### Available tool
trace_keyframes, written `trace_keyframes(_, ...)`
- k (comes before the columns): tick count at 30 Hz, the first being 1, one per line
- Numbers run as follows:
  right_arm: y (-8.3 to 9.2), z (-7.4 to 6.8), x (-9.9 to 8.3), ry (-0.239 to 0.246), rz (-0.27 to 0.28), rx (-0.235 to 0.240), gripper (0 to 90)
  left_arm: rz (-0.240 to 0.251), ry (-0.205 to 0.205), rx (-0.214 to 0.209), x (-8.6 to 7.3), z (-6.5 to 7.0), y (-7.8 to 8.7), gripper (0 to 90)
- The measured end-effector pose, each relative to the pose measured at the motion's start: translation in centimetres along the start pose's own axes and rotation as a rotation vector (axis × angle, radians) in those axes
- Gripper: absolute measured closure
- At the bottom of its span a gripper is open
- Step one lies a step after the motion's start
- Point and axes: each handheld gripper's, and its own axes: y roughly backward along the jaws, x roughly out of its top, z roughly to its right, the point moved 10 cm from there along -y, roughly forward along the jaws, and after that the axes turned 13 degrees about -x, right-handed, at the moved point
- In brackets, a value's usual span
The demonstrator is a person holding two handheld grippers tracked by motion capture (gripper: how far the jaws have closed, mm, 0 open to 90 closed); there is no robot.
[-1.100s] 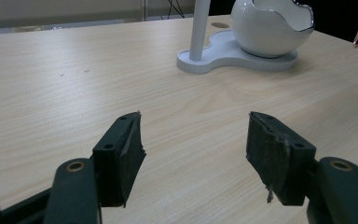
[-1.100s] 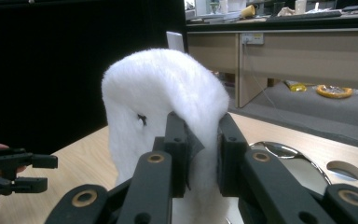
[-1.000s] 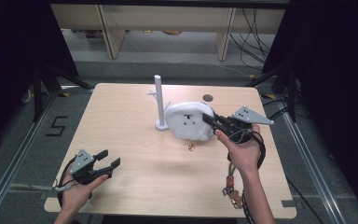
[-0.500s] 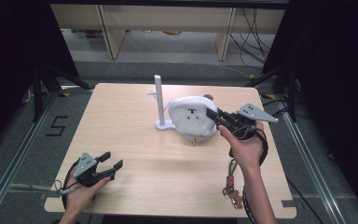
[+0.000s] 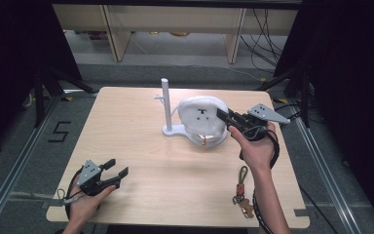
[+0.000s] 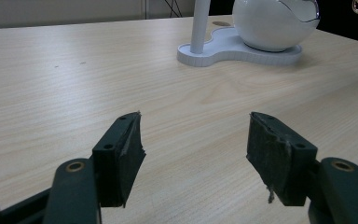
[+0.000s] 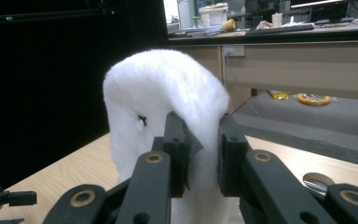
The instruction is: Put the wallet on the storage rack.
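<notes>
Right gripper (image 5: 222, 116) clamped on white fluffy cover (image 5: 202, 117), held over the globe on the stand (image 5: 168, 127) at table's 1 o'clock; pull-off or fitting looks unfinished; left gripper (image 5: 116, 172), jaws apart, idles at 7 o'clock.

One readable mark: a black "5" (image 5: 59, 131) on the grey floor (image 5: 24, 161), left of the table (image 5: 126, 126). White plush cover (image 5: 202, 117) carries small black marks, not legible as text.
</notes>
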Motion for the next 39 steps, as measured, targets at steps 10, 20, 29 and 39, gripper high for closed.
trace_keyframes(10, -0.8, 0.9, 0.6, -0.001, 0.008, -0.027, 78.1, 0.001, 0.003, 0.004, 0.0, 0.0, 0.0, 34.7)
trace_keyframes(20, -1.7, 1.5, 1.0, 0.003, 0.014, -0.038, 78.0, 0.003, 0.008, 0.004, 0.0, 0.0, 0.0, 34.6)
trace_keyframes(29, -2.3, 1.8, 1.3, -0.012, 0.007, -0.052, 77.9, 0.004, 0.014, 0.008, 0.0, 0.0, 0.0, 34.6)
trace_keyframes(39, -3.3, 2.3, 1.8, -0.004, 0.020, -0.056, 77.7, -0.001, 0.018, 0.015, 0.0, -0.1, 0.2, 34.6)
